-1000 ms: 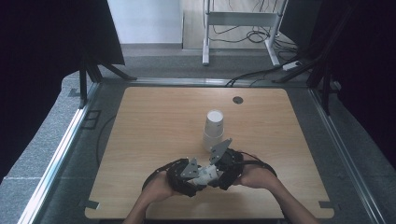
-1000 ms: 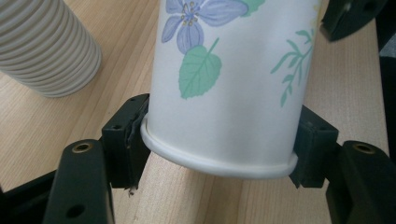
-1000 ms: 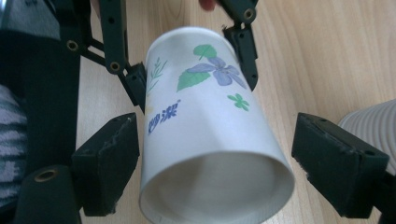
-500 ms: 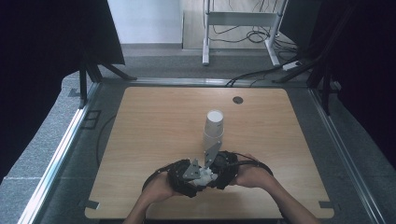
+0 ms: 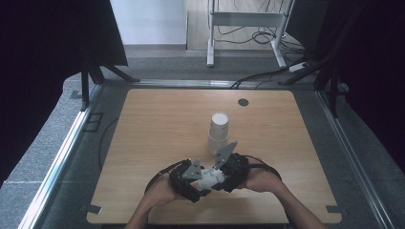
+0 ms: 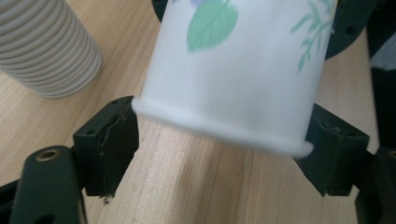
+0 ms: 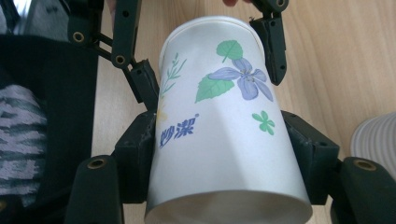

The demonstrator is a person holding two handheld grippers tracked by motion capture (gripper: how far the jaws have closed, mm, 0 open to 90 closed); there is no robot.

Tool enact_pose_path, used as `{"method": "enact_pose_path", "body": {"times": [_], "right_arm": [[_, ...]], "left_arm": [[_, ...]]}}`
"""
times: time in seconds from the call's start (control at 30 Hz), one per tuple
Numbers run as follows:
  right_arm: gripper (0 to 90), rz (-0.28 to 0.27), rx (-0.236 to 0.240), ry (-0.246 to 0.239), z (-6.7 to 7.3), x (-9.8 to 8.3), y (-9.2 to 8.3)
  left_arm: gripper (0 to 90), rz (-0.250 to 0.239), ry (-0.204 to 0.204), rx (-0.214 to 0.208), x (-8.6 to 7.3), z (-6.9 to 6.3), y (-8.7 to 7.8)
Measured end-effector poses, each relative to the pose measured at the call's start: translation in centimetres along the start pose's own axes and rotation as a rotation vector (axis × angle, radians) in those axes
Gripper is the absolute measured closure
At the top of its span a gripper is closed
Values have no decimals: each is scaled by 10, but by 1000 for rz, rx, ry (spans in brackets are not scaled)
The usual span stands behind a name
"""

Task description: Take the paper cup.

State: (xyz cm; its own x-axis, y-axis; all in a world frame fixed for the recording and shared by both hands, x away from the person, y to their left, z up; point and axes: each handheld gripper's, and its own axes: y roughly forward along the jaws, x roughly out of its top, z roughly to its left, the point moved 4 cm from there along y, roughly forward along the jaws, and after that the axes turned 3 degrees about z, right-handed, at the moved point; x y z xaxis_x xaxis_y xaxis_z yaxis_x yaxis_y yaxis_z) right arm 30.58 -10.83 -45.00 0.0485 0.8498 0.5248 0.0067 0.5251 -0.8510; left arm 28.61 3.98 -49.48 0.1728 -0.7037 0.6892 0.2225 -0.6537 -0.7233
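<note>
A white paper cup [image 5: 211, 178] printed with flowers and leaves lies on its side between my two grippers near the table's front edge. My right gripper [image 5: 218, 174] [image 7: 222, 140] is shut on the cup's [image 7: 219, 130] lower body; its jaws have just been closing on it. My left gripper [image 5: 203, 181] [image 6: 223, 126] faces it from the other end. Its jaws have just been opening and now stand on either side of the cup's [image 6: 233, 70] rolled rim, loosely framing it.
A stack of upturned ribbed paper cups [image 5: 218, 131] [image 6: 46, 46] [image 7: 378, 140] stands just behind the grippers, at the middle of the wooden table [image 5: 157, 124]. A small dark disc [image 5: 243, 102] lies near the far edge. Cables loop around both hands.
Both hands have stayed at the table's front with the cup between the grippers. The right gripper has edged slightly closer to the left one.
</note>
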Motion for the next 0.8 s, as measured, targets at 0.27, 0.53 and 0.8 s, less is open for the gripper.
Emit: {"method": "enact_pose_path", "body": {"times": [0.27, 0.53, 0.8], "right_arm": [[356, -120, 2, 17, 0, -8, -8], [356, -237, 3, 34, -1, -20, -9], [356, -323, 5, 40, 1, -28, -7]], "left_arm": [[142, -80, -30, -46, 1, 3, -7], [143, -177, -69, -66, 0, 8, -16], [152, -235, -79, -89, -1, 9, -19]]}}
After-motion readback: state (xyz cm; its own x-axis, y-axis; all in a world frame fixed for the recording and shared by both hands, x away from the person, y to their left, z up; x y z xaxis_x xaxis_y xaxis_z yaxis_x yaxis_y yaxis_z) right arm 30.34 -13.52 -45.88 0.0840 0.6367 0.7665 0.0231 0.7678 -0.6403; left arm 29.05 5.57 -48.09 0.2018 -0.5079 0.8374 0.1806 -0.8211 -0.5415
